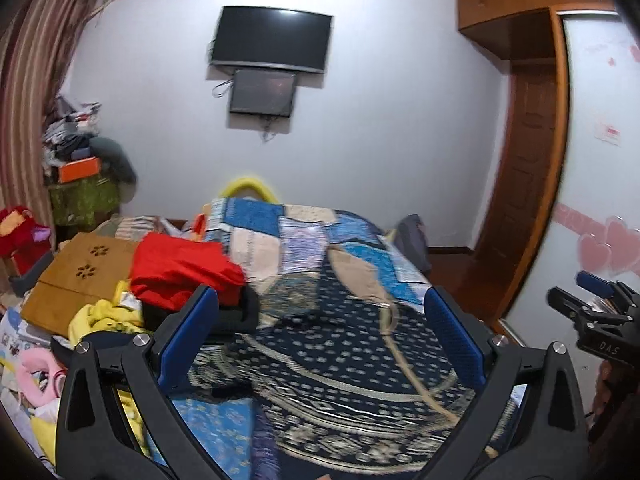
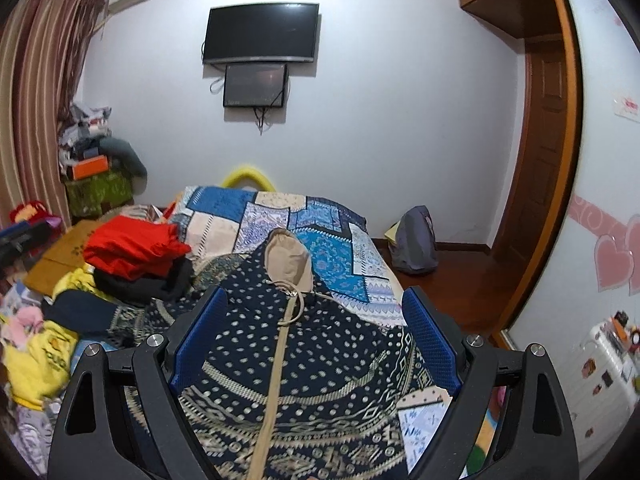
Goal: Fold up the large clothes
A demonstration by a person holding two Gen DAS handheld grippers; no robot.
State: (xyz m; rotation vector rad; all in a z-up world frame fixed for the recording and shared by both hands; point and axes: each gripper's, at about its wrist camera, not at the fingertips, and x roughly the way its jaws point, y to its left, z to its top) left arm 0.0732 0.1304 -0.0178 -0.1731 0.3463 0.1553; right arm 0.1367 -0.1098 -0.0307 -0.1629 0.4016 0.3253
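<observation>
The left gripper (image 1: pixel 320 312) hangs over the bed with its blue-padded fingers (image 1: pixel 192 332) spread wide apart and nothing between them. Directly under and ahead of it lies the dark navy patterned garment (image 1: pixel 340 380), spread flat on the patchwork bedspread (image 1: pixel 280 232); whether the finger tips touch the cloth cannot be told, as this view is blurred. The right gripper (image 2: pixel 316 312) is likewise spread wide and holds nothing, and the same garment (image 2: pixel 320 360) fills the space between and below its fingers (image 2: pixel 432 344), with a beige cord (image 2: pixel 276 380) running up its middle to a beige-lined hood (image 2: pixel 288 256) that points toward the far end of the bed. In the left view the right gripper's body (image 1: pixel 592 320) shows at the right edge. To the left of the garment sits a folded red piece (image 2: pixel 132 248) on top of a black one (image 2: pixel 152 284), beside yellow clothes (image 2: pixel 36 360). A grey backpack (image 2: pixel 416 248) stands on the floor near the wall, and a television (image 2: pixel 260 32) hangs above
</observation>
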